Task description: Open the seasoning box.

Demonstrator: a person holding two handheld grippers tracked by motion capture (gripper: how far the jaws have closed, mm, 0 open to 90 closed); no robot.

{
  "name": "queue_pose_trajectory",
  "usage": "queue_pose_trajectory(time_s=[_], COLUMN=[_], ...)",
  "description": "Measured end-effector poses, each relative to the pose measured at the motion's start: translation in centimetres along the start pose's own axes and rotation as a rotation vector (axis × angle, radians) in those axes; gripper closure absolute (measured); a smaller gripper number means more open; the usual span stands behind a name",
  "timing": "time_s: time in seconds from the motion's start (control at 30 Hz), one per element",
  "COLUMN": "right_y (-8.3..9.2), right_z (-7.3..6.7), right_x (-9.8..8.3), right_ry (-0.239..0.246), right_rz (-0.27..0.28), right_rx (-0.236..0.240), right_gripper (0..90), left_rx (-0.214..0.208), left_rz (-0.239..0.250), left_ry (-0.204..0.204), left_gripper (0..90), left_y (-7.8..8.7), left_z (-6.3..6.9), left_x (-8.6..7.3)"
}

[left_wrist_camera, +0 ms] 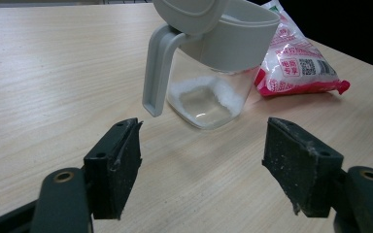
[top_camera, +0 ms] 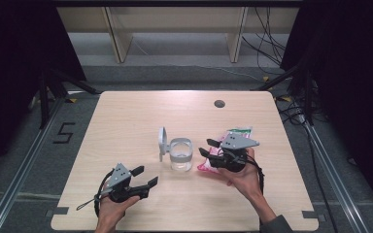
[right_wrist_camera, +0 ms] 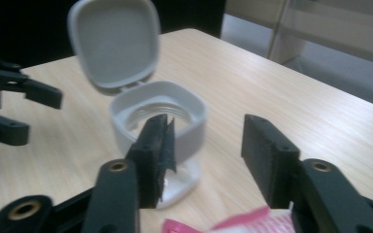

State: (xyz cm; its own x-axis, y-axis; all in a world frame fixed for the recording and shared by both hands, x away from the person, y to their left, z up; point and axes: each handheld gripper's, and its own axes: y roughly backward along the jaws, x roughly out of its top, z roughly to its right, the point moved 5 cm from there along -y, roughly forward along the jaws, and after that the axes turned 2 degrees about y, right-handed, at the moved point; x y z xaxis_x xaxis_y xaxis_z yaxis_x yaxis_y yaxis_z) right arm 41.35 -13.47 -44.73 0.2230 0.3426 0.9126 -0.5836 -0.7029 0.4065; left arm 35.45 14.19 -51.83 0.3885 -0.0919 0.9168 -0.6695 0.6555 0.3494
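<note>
A clear jar (top_camera: 181, 154) with a grey collar stands mid-table, its flip lid (top_camera: 162, 141) raised on the left side. White grains lie in the bottom of the jar (left_wrist_camera: 209, 92). A pink and white bag (top_camera: 235, 133) lies flat just right of it. My left gripper (top_camera: 146, 175) rests near the front left, open and empty, pointing at the jar from a short way off. My right gripper (top_camera: 207, 147) hovers over the bag's near end, open, its jaws aimed at the jar (right_wrist_camera: 158, 116). An edge of the bag (right_wrist_camera: 252, 223) shows under them, and nothing sits between the pads.
The wooden table (top_camera: 126, 121) has a round cable hole (top_camera: 219, 103) at the back right. Beyond its far edge stand wooden frame legs with loose cables on the floor. Dark curtains close in both sides.
</note>
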Motion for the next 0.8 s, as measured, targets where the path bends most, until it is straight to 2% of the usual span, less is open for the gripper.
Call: queue_pose_trajectory(time_s=[0.03,0.07,0.13,0.17,0.23,0.27,0.3,0.4,0.43,0.47,0.5,0.53,0.57,0.6,0.63,0.7,0.73,0.77,0.8], right_y=[0.4,0.5,1.0,1.2,1.8,1.9,2.3,3.3,3.5,3.8,4.0,4.3,4.4,4.4,4.5,4.6,4.6,4.7,4.9], right_z=[0.5,0.7,1.6,2.0,2.6,3.1,3.4,4.7,5.1,5.4,5.9,6.2,6.6,7.1,7.2,7.7,7.7,7.8,7.9], right_x=[0.0,0.0,-0.2,-0.5,-1.1,-1.4,-1.8,-2.6,-2.9,-3.1,-3.4,-3.8,-4.0,-4.3,-4.6,-5.1,-5.2,-5.4,-5.4], right_ry=[-0.012,-0.018,-0.053,-0.056,-0.089,-0.073,-0.102,-0.124,-0.132,-0.143,-0.137,-0.158,-0.162,-0.157,-0.183,-0.193,-0.222,-0.226,-0.216], right_rz=[-0.001,0.011,0.024,0.033,0.009,0.016,0.006,-0.004,0.008,0.007,0.016,0.0,0.002,0.009,-0.018,-0.031,-0.034,-0.037,-0.036], right_rx=[-0.021,-0.022,-0.059,-0.073,-0.099,-0.11,-0.121,-0.154,-0.16,-0.165,-0.164,-0.179,-0.188,-0.197,-0.204,-0.225,-0.226,-0.23,-0.227], right_gripper=[52.6,51.8,49.6,49.2,48.1,47.1,46.2,44.5,43.9,43.5,42.7,41.9,41.2,40.9,40.9,40.1,39.2,39.1,38.9], left_rx=[-0.002,0.007,-0.015,-0.021,-0.02,-0.024,-0.021,-0.011,-0.027,-0.026,-0.021,-0.014,-0.012,-0.025,-0.026,-0.024,-0.031,-0.036,-0.033], left_rz=[0.0,-0.008,-0.009,-0.005,-0.001,0.005,0.004,0.001,0.011,0.005,0.014,0.004,0.003,0.008,0.006,-0.002,0.008,0.012,0.014], left_ry=[-0.008,-0.006,0.006,0.016,0.025,0.032,0.031,0.04,0.027,0.017,0.041,0.024,0.025,0.041,0.043,0.033,0.032,0.018,0.022], left_gripper=[28.7,28.7,28.5,28.4,28.1,27.7,27.2,25.8,24.9,24.5,24.1,23.7,23.2,23.2,23.6,25.6,25.6,25.6,25.6], left_y=[0.0,0.0,0.0,-0.1,-0.1,-0.1,0.0,0.1,0.0,0.1,0.1,0.3,0.4,0.3,0.4,0.6,0.6,0.6,0.5], left_z=[0.0,0.0,0.1,0.2,0.3,0.3,0.3,0.3,0.4,0.4,0.5,0.3,0.2,0.2,0.2,0.2,0.2,0.2,0.2], left_x=[0.0,-0.1,-0.1,-0.1,-0.1,-0.1,0.0,0.1,0.2,0.2,0.2,0.2,0.1,0.0,0.0,0.0,0.1,0.2,0.3])
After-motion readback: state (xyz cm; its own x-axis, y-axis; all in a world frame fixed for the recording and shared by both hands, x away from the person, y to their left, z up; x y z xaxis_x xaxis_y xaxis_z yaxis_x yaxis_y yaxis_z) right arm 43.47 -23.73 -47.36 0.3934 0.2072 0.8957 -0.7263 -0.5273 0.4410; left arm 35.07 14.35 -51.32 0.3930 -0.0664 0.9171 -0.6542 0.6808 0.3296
